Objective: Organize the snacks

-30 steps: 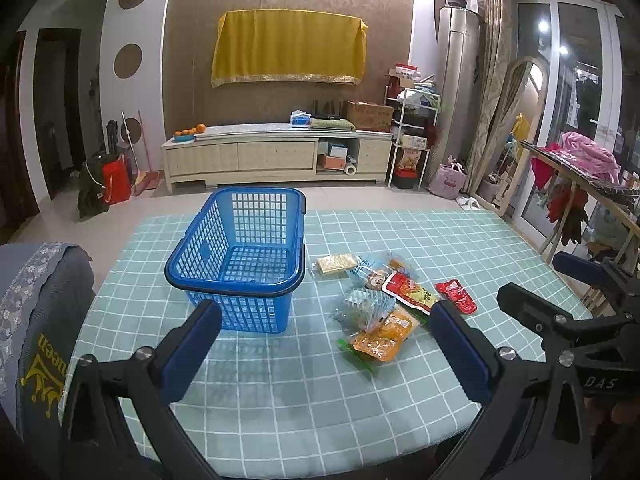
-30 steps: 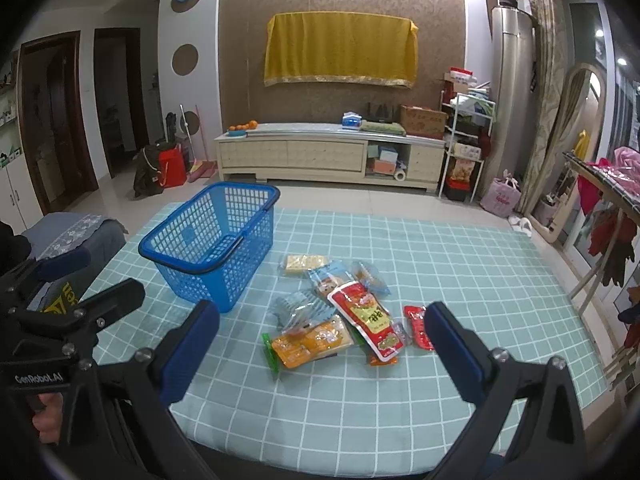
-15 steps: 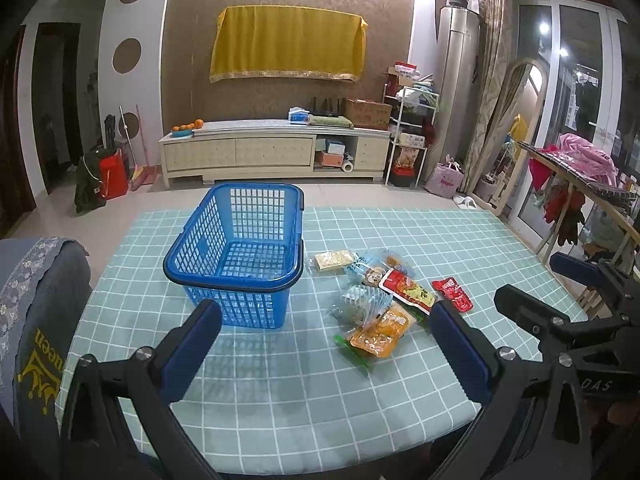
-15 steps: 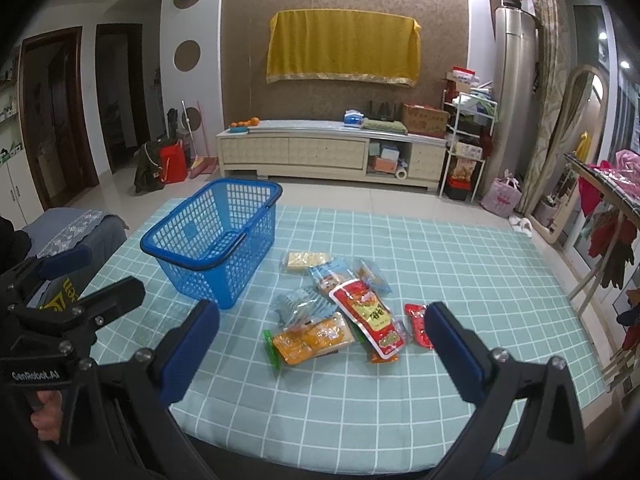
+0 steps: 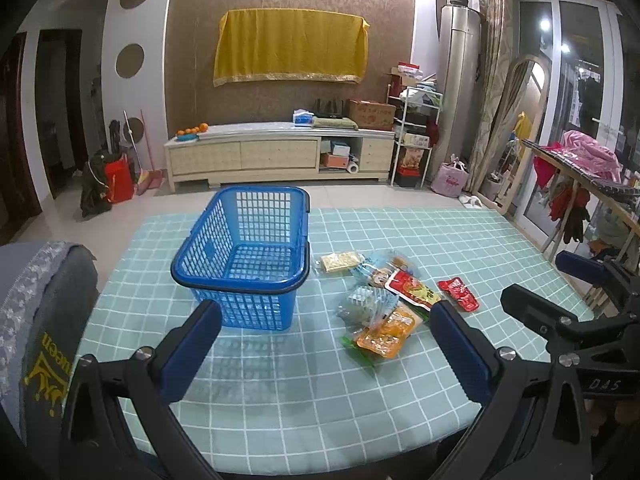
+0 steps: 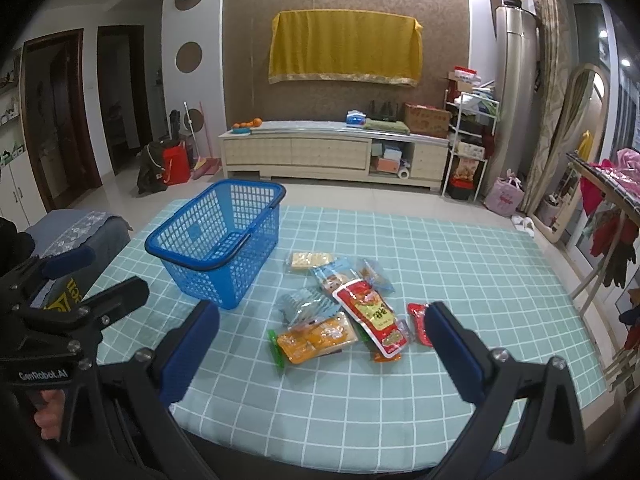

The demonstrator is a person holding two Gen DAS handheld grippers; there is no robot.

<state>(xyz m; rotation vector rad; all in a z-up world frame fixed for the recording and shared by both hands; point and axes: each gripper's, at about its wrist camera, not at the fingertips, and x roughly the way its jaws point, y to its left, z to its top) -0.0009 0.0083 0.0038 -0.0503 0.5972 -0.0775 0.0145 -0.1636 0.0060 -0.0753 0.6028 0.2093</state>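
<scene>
An empty blue plastic basket (image 5: 244, 256) stands on the checked teal tablecloth (image 5: 304, 392); it also shows in the right wrist view (image 6: 218, 240). Right of it lies a heap of snack packets: an orange packet (image 5: 386, 330) (image 6: 316, 338), a red packet (image 5: 412, 288) (image 6: 372, 316), a small red sachet (image 5: 458, 294) (image 6: 418, 322), a pale yellow packet (image 5: 340, 261) (image 6: 311, 260) and a clear silvery one (image 5: 366, 300) (image 6: 308, 304). My left gripper (image 5: 322, 346) is open and empty, over the table's near edge. My right gripper (image 6: 320, 344) is open and empty, near the heap.
A grey padded chair back (image 5: 36, 320) stands at the table's left. A clothes rack (image 5: 580, 184) with garments stands to the right. A long TV cabinet (image 5: 280, 156) lines the far wall. Each gripper shows in the other's view (image 5: 568, 320) (image 6: 60, 320).
Both grippers have drawn back and risen slightly; the basket and packets appear a little farther away. Nothing on the table has moved. Both grippers stay open.
</scene>
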